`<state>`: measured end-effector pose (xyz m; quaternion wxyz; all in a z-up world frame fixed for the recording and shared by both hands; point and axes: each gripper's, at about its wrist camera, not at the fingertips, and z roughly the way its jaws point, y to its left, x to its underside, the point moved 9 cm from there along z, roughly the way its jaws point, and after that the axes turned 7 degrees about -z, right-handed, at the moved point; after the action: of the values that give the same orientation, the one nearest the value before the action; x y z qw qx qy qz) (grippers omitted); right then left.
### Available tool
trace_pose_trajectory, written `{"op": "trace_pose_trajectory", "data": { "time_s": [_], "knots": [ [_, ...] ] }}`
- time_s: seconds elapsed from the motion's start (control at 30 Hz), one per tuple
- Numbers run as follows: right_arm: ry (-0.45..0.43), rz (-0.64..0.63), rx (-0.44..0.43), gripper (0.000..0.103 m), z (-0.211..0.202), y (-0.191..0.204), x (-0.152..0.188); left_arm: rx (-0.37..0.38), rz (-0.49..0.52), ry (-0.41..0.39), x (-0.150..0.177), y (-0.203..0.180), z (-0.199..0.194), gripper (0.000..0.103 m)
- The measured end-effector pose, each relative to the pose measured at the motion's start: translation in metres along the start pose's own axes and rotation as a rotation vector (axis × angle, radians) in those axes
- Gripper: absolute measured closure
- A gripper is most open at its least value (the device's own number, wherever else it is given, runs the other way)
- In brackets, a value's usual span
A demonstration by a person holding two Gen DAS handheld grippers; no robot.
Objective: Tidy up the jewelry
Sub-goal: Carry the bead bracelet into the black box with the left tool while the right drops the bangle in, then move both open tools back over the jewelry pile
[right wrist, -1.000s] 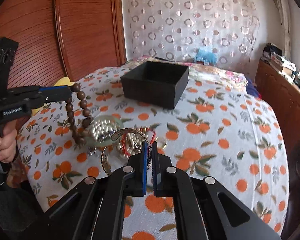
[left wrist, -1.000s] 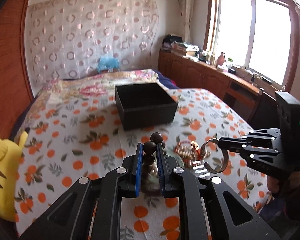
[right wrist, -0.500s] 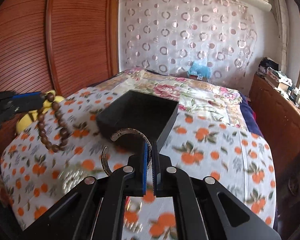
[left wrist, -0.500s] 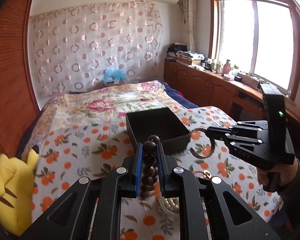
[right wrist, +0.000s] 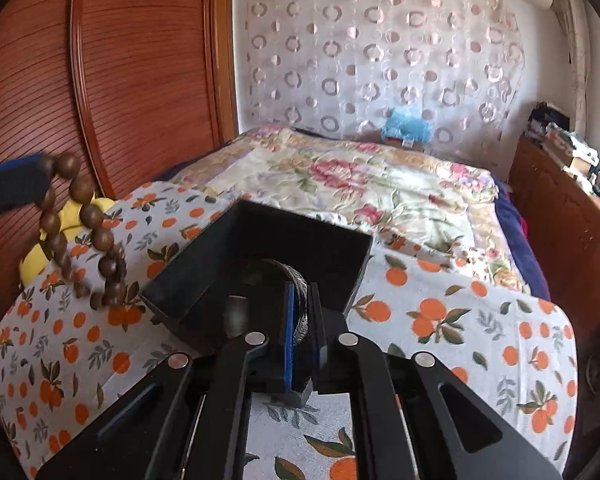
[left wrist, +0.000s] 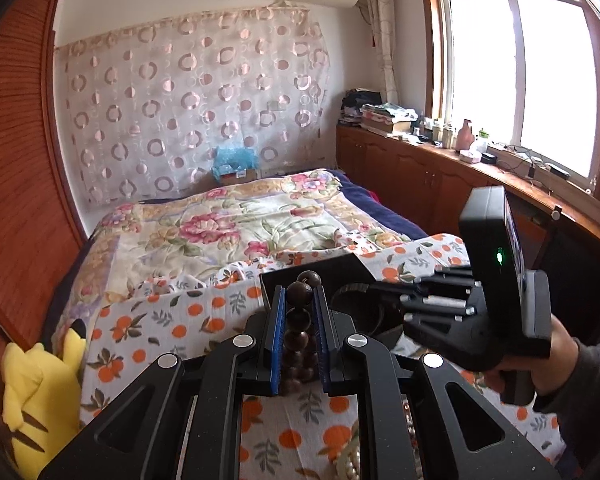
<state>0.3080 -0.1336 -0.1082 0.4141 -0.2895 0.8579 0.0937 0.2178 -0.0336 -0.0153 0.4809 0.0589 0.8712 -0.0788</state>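
Your right hand-held gripper pinches the metal bangle, its arc curving up and forward over the open black box on the bed. Your left hand-held gripper clamps the wooden bead bracelet, dangling vertically left of the box.

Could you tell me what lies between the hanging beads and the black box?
Only bare orange-print cloth; in the right wrist view the beads hang just left of the box.
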Motion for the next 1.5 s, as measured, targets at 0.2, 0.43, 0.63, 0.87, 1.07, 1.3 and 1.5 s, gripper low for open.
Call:
{"op": "trace_pose_trajectory", "data": {
  "time_s": [0.2, 0.43, 0.63, 0.87, 1.07, 1.3, 1.5],
  "knots": [
    [-0.014, 0.018, -0.002, 0.094, -0.012, -0.006, 0.011, -0.003, 0.001, 0.011, -0.01, -0.002, 0.016, 0.091],
    [-0.034, 0.01, 0.01, 0.094, -0.033, -0.011, 0.032, -0.019, -0.004, 0.049, -0.012, -0.004, 0.046, 0.091],
    [-0.044, 0.0, 0.004, 0.094, -0.046, -0.003, 0.044, -0.037, 0.003, 0.098, -0.003, -0.005, 0.069, 0.09],
    [-0.075, 0.013, -0.014, 0.094, -0.072, 0.007, 0.052, -0.045, 0.006, 0.1, 0.007, -0.004, 0.06, 0.072],
    [-0.096, 0.047, -0.033, 0.092, -0.097, 0.018, 0.07, -0.025, 0.017, 0.098, 0.035, -0.009, 0.028, 0.068],
    [-0.083, 0.067, -0.044, 0.091, -0.114, 0.035, 0.099, 0.015, 0.002, 0.11, 0.075, -0.014, 0.001, 0.052],
    [-0.057, 0.083, -0.037, 0.079, -0.119, 0.042, 0.119, 0.021, -0.019, 0.136, 0.102, -0.013, -0.01, 0.043]
  ]
}}
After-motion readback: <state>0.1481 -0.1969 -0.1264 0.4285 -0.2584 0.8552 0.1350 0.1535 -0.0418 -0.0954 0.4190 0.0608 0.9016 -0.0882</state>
